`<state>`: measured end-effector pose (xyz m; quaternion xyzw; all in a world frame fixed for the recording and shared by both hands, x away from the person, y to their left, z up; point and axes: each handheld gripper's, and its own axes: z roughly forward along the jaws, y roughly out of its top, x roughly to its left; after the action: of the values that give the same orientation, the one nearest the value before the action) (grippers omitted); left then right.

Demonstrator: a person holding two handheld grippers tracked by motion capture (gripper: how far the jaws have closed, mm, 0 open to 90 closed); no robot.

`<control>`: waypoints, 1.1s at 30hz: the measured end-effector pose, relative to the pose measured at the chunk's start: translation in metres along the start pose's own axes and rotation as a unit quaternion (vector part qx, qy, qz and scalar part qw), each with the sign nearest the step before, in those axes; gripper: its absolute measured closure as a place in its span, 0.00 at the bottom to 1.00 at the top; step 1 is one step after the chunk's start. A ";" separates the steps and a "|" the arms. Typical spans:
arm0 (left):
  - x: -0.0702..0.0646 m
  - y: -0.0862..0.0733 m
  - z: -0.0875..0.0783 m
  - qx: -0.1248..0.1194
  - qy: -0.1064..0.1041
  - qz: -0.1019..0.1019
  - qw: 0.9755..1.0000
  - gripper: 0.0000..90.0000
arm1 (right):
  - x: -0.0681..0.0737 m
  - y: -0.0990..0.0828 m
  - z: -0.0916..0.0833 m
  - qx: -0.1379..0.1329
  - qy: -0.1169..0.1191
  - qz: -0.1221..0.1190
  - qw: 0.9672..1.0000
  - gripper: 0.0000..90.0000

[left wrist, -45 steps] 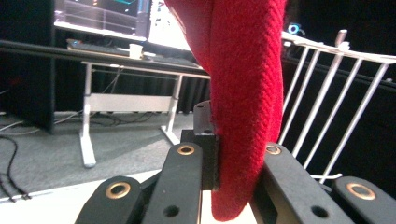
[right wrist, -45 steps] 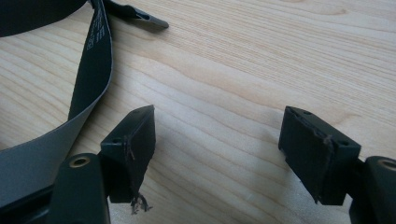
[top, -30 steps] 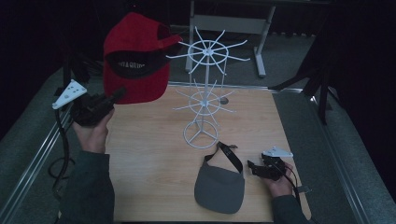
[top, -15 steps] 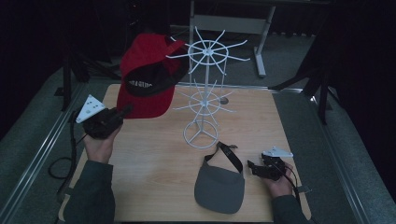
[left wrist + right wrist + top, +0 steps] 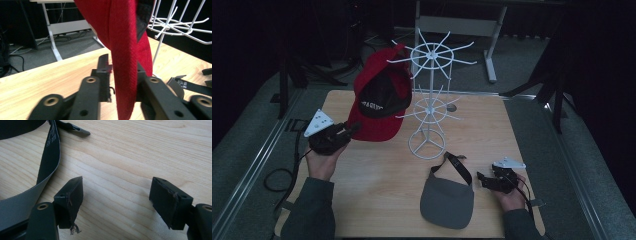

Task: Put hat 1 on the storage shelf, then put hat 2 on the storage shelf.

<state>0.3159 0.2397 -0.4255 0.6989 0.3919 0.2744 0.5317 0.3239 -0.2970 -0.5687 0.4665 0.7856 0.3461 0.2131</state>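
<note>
Bench centre: white wire rack [image 5: 428,107] blocks passage.
Left of rack: red cap [image 5: 379,97] hangs against its prongs.
Near edge: grey cap [image 5: 447,200]; bare bench [image 5: 377,185] beside it.

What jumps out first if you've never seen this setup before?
A bright red cap hangs at the white wire rack in the middle of the wooden table. Its brim lies between the left gripper's jaws, which have just been opening. A grey cap lies flat beside the open right gripper.

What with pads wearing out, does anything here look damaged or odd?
Yes. The right gripper has worn pads: loose threads hang from one pad's lower corner, and the other pad's edge is frayed.
</note>
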 end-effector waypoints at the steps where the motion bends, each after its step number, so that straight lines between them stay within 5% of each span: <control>1: 0.000 0.000 -0.001 0.001 -0.001 -0.001 1.000 0.80 | 0.000 0.000 0.000 0.000 0.000 0.000 1.000 0.30; 10: 0.005 0.001 -0.010 -0.012 0.003 -0.009 1.000 0.65 | 0.000 0.000 0.000 0.000 0.000 0.000 1.000 0.30; 33: 0.019 -0.023 -0.021 0.012 0.011 -0.050 0.999 0.62 | 0.000 0.000 0.000 0.001 0.000 0.001 1.000 0.30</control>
<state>0.3036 0.2690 -0.4420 0.6820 0.4355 0.2498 0.5319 0.3240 -0.2967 -0.5686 0.4675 0.7855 0.3453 0.2126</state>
